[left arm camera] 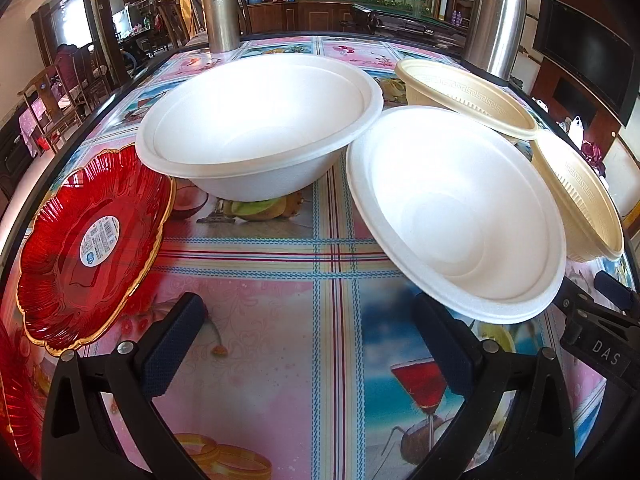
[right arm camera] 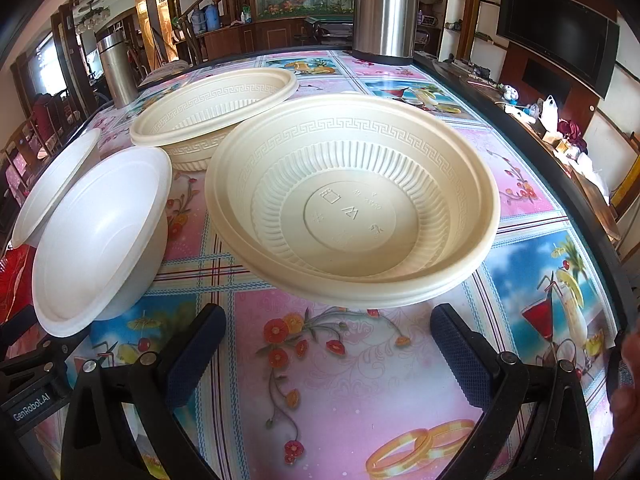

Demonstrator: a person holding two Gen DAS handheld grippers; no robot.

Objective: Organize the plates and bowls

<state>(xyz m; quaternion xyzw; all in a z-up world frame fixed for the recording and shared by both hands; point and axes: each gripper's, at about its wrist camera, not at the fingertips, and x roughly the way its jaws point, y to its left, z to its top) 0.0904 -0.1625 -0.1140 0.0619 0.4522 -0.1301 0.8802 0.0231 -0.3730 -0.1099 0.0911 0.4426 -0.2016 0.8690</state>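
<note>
My left gripper [left arm camera: 310, 344] is open and empty above the patterned tablecloth. Just beyond its right finger lies the near white bowl [left arm camera: 452, 216]; a larger white bowl [left arm camera: 256, 120] stands behind, partly over a red gold-rimmed plate [left arm camera: 88, 244]. Two cream bowls [left arm camera: 464, 92] [left arm camera: 580, 200] sit to the right. My right gripper [right arm camera: 328, 360] is also open and empty, right in front of a cream ribbed bowl [right arm camera: 352, 200]. A second cream bowl [right arm camera: 212, 120] sits behind it, and the two white bowls [right arm camera: 100, 236] [right arm camera: 56, 184] are at the left.
Two steel flasks stand at the back of the table [left arm camera: 220, 8] [left arm camera: 496, 16]. Another red plate [left arm camera: 12, 400] shows at the lower left. The table's dark edge [right arm camera: 532, 144] curves along the right. A hand [right arm camera: 628, 380] is at the right border. Chairs stand beyond the left side.
</note>
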